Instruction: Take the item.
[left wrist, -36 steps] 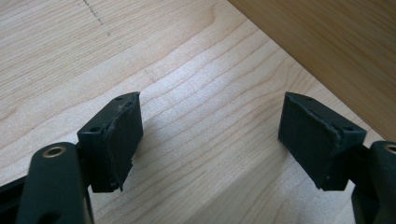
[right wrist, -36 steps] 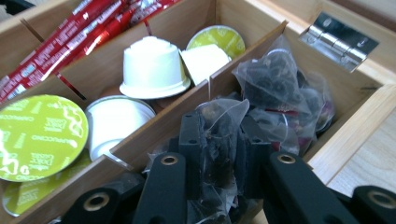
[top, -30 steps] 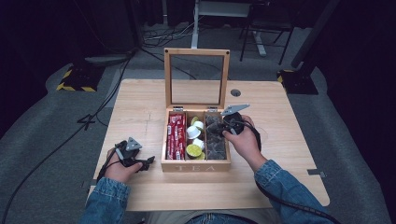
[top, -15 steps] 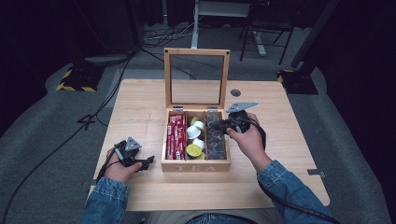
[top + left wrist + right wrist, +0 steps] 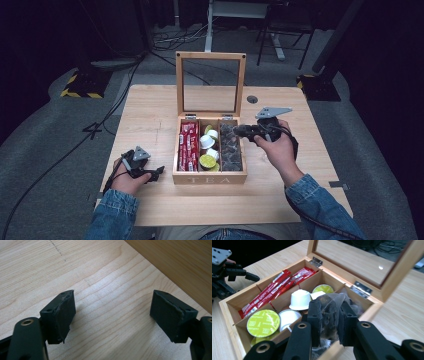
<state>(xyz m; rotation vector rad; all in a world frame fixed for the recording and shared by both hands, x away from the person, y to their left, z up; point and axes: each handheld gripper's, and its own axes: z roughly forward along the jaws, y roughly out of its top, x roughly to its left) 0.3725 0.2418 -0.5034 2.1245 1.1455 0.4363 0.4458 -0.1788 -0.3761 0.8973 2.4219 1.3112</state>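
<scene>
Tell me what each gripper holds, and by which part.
The right gripper pinches a clear packet of dark contents by its lower part, above the tea box. The left gripper holds nothing.

I count one wooden tea box point(image 5: 210, 178) with three compartments. One dark clear packet point(image 5: 329, 312) is pinched in my right gripper point(image 5: 329, 322). At least three red stick sachets point(image 5: 272, 288), perhaps more. Five or so capsules point(image 5: 300, 299), though some are partly hidden.
</scene>
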